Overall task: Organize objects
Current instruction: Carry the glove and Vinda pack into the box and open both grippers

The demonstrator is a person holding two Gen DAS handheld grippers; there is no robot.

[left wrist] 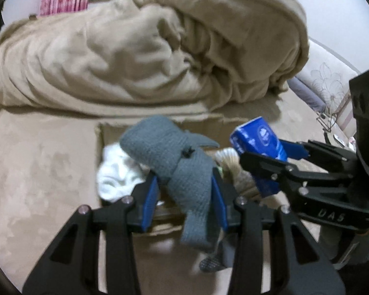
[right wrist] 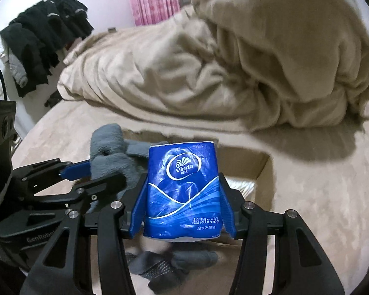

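Left wrist view: left tongs [left wrist: 184,186] clamp a grey sock [left wrist: 177,164], right tongs [right wrist: 182,211] a blue tissue pack [right wrist: 182,189], both above the cardboard box [right wrist: 253,164] on the bed [left wrist: 41,162].

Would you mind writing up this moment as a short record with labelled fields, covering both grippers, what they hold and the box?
surface: beige bed sheet with a heaped beige blanket behind
left gripper: shut on grey knitted sock, held above the box
right gripper: shut on blue Vinda tissue pack, upright between the fingers, also over the box
cardboard box: open on the bed
box contents: white cloth; other items too blurred to name
loose item: another grey sock on the sheet, near side of the box
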